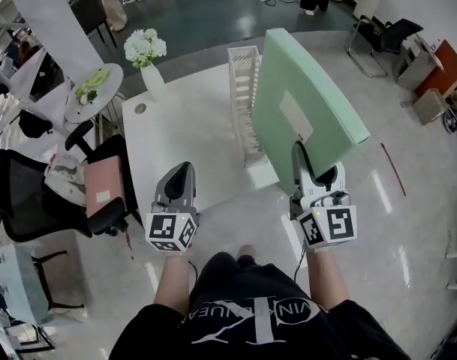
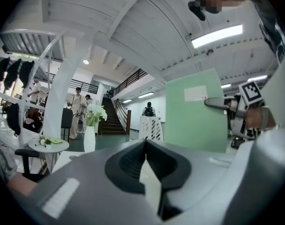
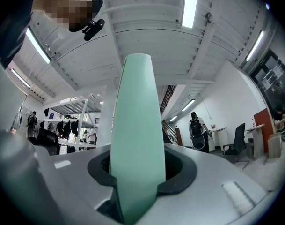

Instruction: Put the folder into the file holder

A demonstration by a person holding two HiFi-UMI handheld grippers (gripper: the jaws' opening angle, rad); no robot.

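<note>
A large mint-green folder (image 1: 311, 96) with a white label stands upright on edge, raised over the right side of the white table (image 1: 183, 133). My right gripper (image 1: 299, 152) is shut on its lower near edge; in the right gripper view the folder (image 3: 135, 139) rises straight out from between the jaws. The white slotted file holder (image 1: 245, 103) stands on the table just left of the folder. My left gripper (image 1: 184, 168) is shut and holds nothing, near the table's front edge. In the left gripper view, the folder (image 2: 193, 121) is right of the file holder (image 2: 151, 128).
A white vase of flowers (image 1: 147, 55) stands at the table's far left corner. A small round side table (image 1: 93, 88) and a black office chair (image 1: 33, 193) with a pink pad (image 1: 104, 186) are to the left. More chairs (image 1: 386, 40) stand at the far right.
</note>
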